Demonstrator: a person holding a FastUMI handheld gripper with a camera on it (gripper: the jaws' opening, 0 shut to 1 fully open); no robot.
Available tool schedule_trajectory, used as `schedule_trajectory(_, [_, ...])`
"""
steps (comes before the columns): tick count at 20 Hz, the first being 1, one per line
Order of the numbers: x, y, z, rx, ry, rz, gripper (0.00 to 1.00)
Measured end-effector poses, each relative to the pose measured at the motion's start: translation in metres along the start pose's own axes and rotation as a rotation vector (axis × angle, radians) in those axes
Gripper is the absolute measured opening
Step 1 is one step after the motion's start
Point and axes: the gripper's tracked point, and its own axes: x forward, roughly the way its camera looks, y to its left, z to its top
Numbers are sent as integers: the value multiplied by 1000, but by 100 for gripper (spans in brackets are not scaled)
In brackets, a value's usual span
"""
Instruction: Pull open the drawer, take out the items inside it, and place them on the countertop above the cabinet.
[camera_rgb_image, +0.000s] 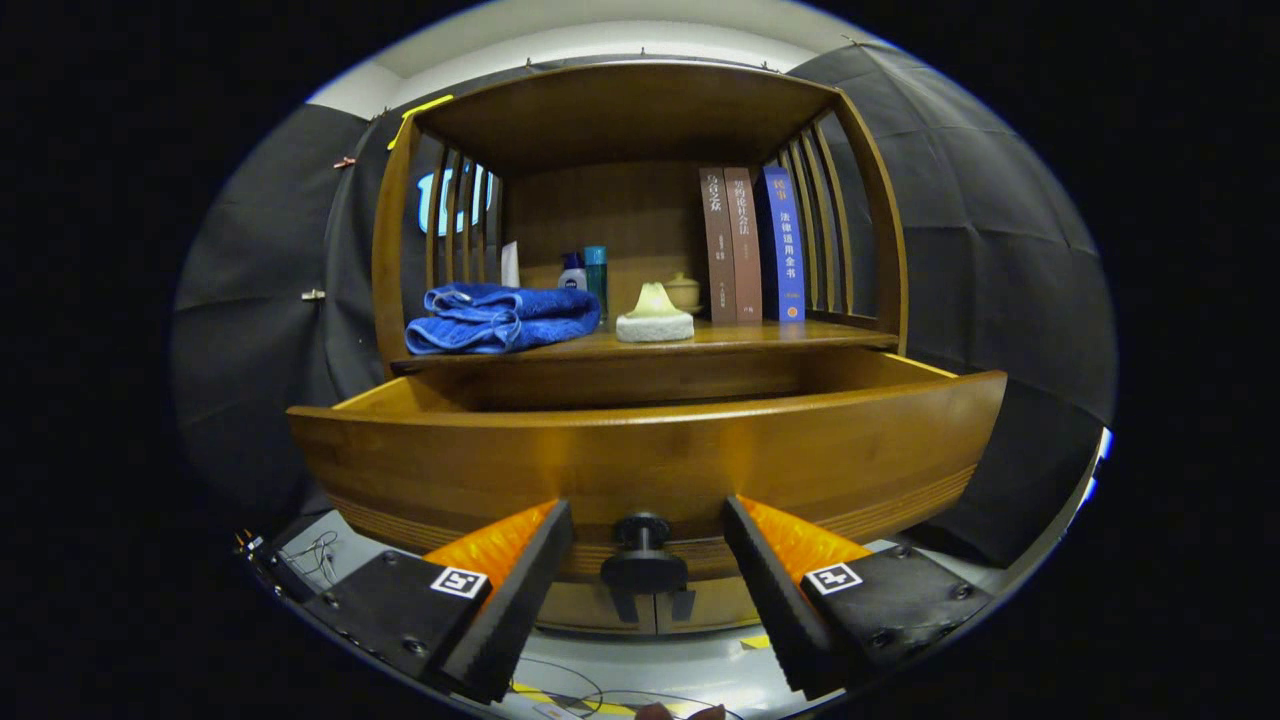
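The wooden drawer (650, 455) stands pulled out toward me, its front panel wide across the view; its inside is hidden behind the front panel. Its dark round knob (642, 548) sits between my fingers, untouched by either one. My gripper (648, 520) is open, with one finger on each side of the knob. Above the drawer runs the countertop (780, 338) of the cabinet, holding a folded blue towel (500, 317) on the left and a white sponge-like block (654, 318) in the middle.
Three upright books (752, 245) stand at the counter's right, with small bottles (586, 275) and a little jar (684, 291) at the back. Slatted wooden sides and a top shelf (620, 110) enclose the counter. Cables lie on the floor below.
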Motion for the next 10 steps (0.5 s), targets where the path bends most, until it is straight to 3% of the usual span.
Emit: schedule_trajectory(10, [74, 1, 17, -16, -4, -5, 100])
